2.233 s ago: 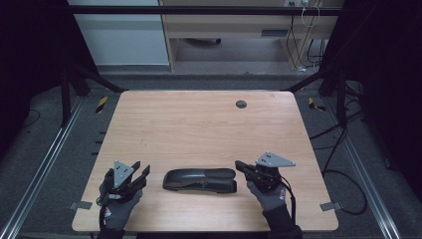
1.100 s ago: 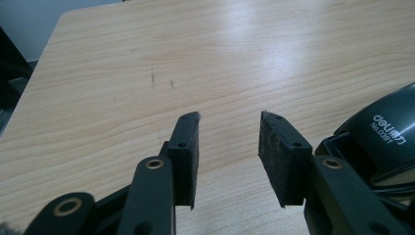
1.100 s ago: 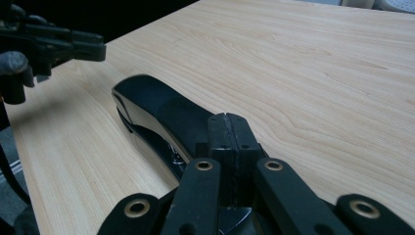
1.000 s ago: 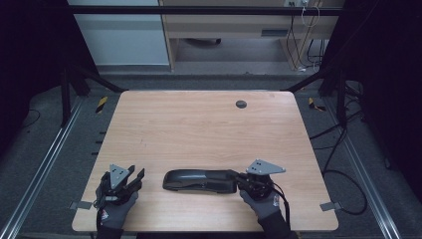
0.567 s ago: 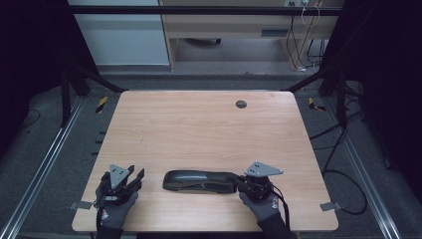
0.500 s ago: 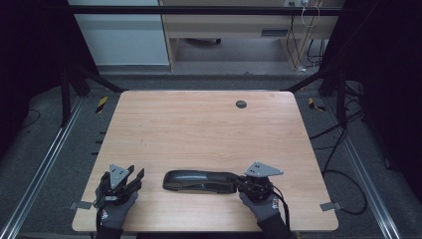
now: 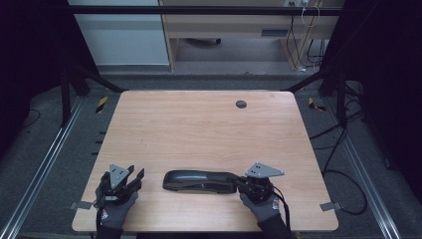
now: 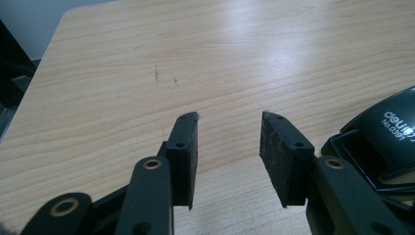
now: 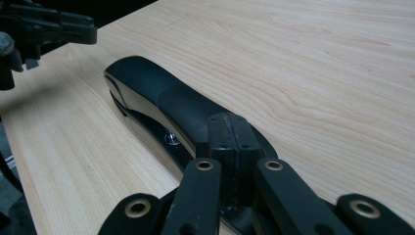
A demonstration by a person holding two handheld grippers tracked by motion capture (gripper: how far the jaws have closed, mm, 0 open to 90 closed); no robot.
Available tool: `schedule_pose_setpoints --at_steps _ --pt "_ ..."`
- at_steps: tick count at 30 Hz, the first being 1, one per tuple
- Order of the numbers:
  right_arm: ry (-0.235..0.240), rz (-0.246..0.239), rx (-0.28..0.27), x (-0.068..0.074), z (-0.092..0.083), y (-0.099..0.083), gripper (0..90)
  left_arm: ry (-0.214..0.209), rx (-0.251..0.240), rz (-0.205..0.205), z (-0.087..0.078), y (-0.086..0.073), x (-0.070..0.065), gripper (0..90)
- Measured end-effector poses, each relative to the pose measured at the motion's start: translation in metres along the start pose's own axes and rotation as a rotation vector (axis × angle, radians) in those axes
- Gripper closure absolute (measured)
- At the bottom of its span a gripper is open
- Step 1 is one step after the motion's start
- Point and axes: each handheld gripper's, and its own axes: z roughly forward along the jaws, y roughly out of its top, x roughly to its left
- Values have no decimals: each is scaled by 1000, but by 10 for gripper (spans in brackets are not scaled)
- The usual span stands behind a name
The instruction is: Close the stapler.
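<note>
High view: a black stapler (image 7: 201, 181) lies lengthwise in the lower middle of the frame on the table (image 7: 209, 129), near its front edge. The right gripper (image 7: 238, 182) meets the stapler's right end, while the left gripper (image 7: 135, 177) sits at the lower left, apart from the stapler's left end. Left gripper view: the jaws stand apart with only bare wood between them, and the stapler (image 8: 386, 142) shows at the right edge, outside the right pad (image 8: 276, 156); if this gripper closes as it sits it will likely grab nothing, or clip the stapler's nose and push it sideways. Right gripper view: the jaws are pressed together, pads meeting on top of the stapler's (image 9: 166, 105) near end, so they look clenched over it rather than around it, though whether a thin edge is pinched I cannot tell. Pressing down here could tip the far end up or fire a staple; pushing forward could slide the stapler toward the other gripper (image 9: 44, 29) in the upper left, or skew it off line.
</note>
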Motion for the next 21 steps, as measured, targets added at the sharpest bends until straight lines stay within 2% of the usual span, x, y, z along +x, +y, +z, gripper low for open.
schedule_pose_setpoints --at_steps 5,7,8,11,12,15,21 --pt "-30 -40 24 4 1 1 900 0 4 2 1 0 0 580" --pt "-27 -41 27 4 1 1 900 -1 5 2 1 0 0 580" --pt "-9 -20 22 1 1 1 900 -1 3 2 1 0 0 580" --pt "6 -3 1 -1 0 1 900 1 1 0 1 0 1 575" --pt "21 3 -37 -1 -4 4 900 1 2 -3 1 0 2 574" --pt "13 -18 -56 2 -6 10 900 1 4 -1 1 0 2 570" --pt "1 -15 -64 1 -6 12 891 -3 8 -1 2 0 1 566"
